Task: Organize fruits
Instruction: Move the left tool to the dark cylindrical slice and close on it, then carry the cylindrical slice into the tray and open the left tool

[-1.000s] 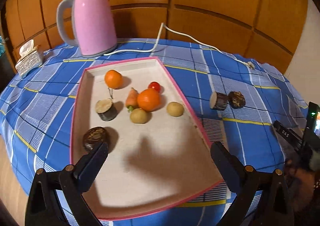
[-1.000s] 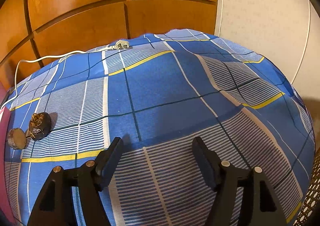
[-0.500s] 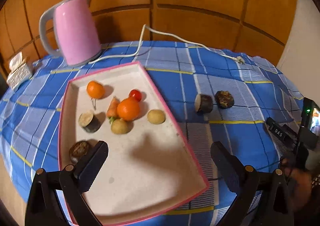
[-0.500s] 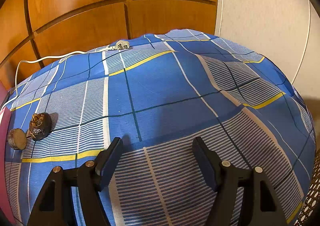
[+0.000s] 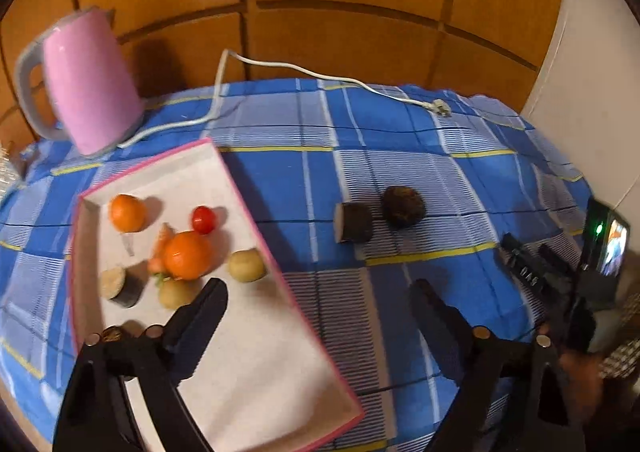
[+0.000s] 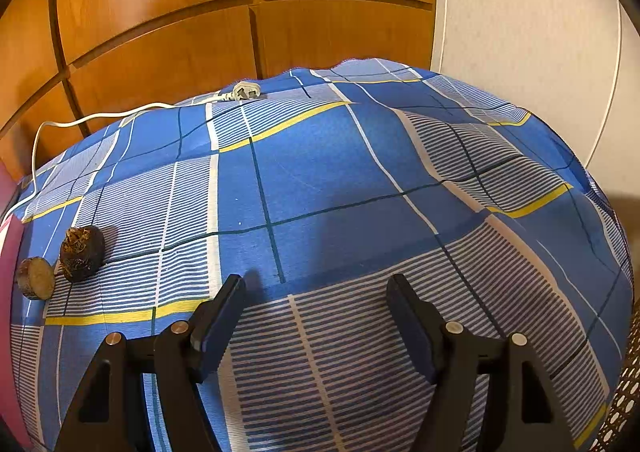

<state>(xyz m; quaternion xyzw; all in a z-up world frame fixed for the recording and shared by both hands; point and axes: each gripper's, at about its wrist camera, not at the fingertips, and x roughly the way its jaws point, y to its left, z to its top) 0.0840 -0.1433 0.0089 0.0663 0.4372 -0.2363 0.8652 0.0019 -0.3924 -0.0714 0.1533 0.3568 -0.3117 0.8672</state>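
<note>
Blue plaid cloth (image 5: 304, 180), pink-rimmed tray (image 5: 256, 364) w/ oranges (image 5: 187, 255), tomato (image 5: 203, 219), potatoes (image 5: 247, 265), both tools (image 5: 320, 302) (image 6: 316, 292) spread, empty.

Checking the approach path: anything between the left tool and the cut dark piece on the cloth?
Left wrist view: only bare checked tablecloth lies between the open left tool and the cut dark piece. The tray's pink rim runs just left of that path.

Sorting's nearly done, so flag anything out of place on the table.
Two dark pieces lie on the cloth outside the tray: a cut chunk and a rough round one, side by side to its right. The other produce sits in the tray. The kettle's plug lies loose on the cloth. Both tools are open and empty.
</note>
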